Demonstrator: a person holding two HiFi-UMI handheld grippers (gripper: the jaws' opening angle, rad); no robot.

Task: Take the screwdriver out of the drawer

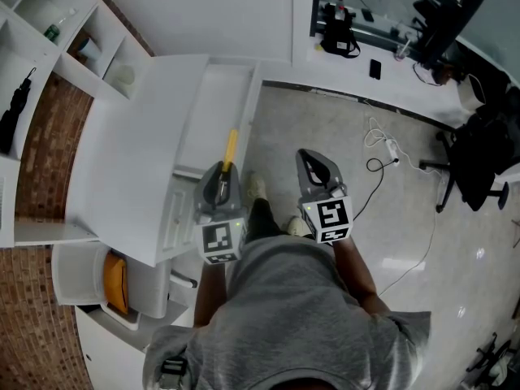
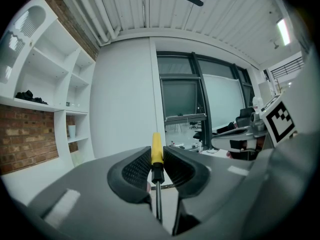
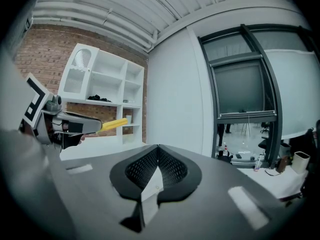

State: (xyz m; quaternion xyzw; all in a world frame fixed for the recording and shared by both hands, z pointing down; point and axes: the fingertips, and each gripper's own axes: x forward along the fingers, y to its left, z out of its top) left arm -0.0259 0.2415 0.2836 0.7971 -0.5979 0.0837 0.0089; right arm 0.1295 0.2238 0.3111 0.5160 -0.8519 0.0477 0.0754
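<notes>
The screwdriver (image 1: 230,149) has a yellow handle and a thin dark shaft. My left gripper (image 1: 223,173) is shut on it, handle pointing forward past the jaws, held over the front edge of the open white drawer (image 1: 213,120). In the left gripper view the screwdriver (image 2: 157,151) stands pinched between the two black pads, shaft running back toward the camera. My right gripper (image 1: 318,173) hangs beside it to the right over the floor, jaws closed together with nothing in them. In the right gripper view the right gripper (image 3: 158,151) shows its tips touching, and the screwdriver (image 3: 114,125) pokes out at the left.
A white counter (image 1: 130,153) runs along the left, with white shelves (image 1: 61,39) above it on a brick wall. A bin with an orange item (image 1: 114,283) sits below. A desk (image 1: 382,47), a black office chair (image 1: 479,161) and cables (image 1: 386,149) lie to the right on the floor.
</notes>
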